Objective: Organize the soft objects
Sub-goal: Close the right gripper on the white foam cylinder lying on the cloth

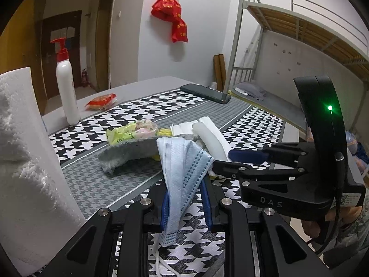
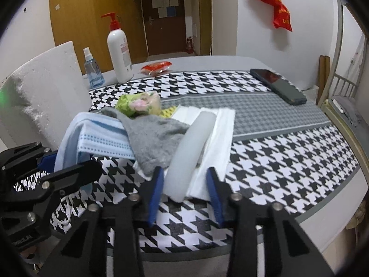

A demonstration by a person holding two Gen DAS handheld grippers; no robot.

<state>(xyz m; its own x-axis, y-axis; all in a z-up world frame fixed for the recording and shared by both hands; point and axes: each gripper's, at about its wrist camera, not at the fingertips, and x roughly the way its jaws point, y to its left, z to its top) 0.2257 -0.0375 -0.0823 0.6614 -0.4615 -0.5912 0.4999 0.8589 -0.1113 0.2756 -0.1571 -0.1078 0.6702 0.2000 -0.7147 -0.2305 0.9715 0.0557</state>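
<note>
L gripper point(image 1: 185, 198) pinches blue face mask point(image 1: 184, 168), long axis running up & away from it. R gripper point(image 2: 184, 184) wide apart, straddling white pad point(image 2: 191, 147) pointing away.

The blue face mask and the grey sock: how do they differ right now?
The blue face mask hangs lifted and folded between the left gripper fingers; the grey sock lies on the pile, ungripped. The mask is thin, pleated and pale blue, with white ear loops; the sock is thick, fuzzy and grey. Both are soft and limp, and in the right wrist view the sock overlaps the mask.
</note>
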